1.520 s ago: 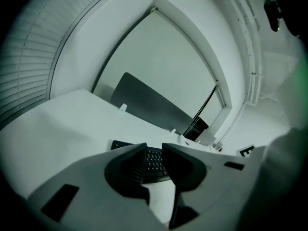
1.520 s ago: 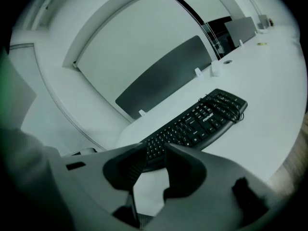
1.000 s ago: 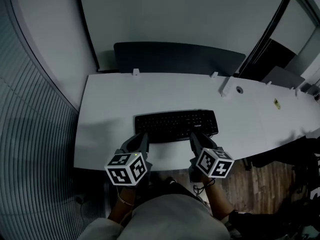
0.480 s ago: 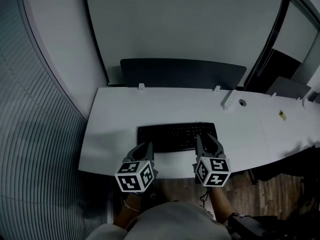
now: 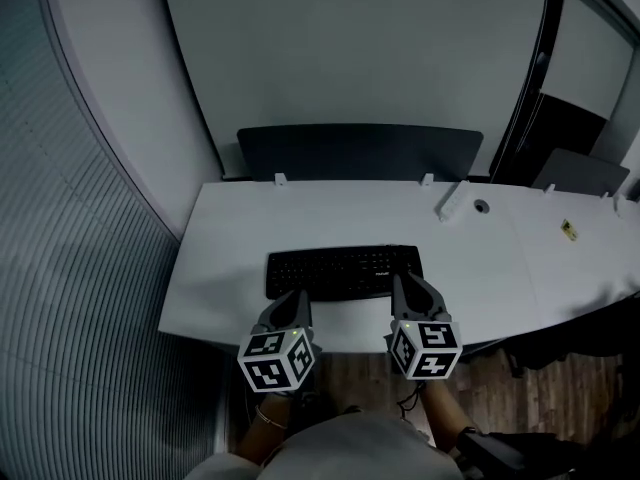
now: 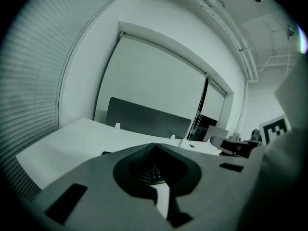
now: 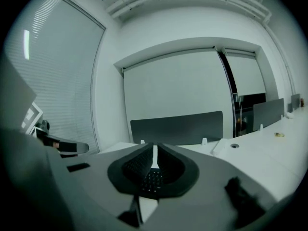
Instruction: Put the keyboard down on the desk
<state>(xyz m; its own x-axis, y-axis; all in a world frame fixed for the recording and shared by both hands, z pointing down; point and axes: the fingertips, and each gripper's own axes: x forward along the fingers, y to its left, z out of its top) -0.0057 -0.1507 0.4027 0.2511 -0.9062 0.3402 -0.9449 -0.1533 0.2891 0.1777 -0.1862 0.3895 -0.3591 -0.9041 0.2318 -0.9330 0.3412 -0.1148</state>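
The black keyboard (image 5: 342, 271) lies flat on the white desk (image 5: 480, 258), near its front edge. My left gripper (image 5: 300, 296) hovers at the keyboard's near left corner, jaws shut and empty. My right gripper (image 5: 402, 283) hovers at the near right corner. Its jaws have just been closing, and only a thin slit is left between them with nothing in it. In the left gripper view the closed tips (image 6: 154, 146) point over the keyboard (image 6: 151, 173). In the right gripper view keys of the keyboard (image 7: 153, 179) show below the gripper's nearly closed tips (image 7: 154, 149).
A dark partition panel (image 5: 360, 153) stands along the desk's far edge. A white block (image 5: 450, 201), a round cable hole (image 5: 481, 206) and a small yellow item (image 5: 568, 230) lie at the right. Blinds (image 5: 80, 268) run down the left side. A dark chair (image 5: 582, 173) stands at the far right.
Both grippers have drawn back from the keyboard's front edge and risen a little. The right gripper's jaws have narrowed. The keyboard stays flat on the desk.
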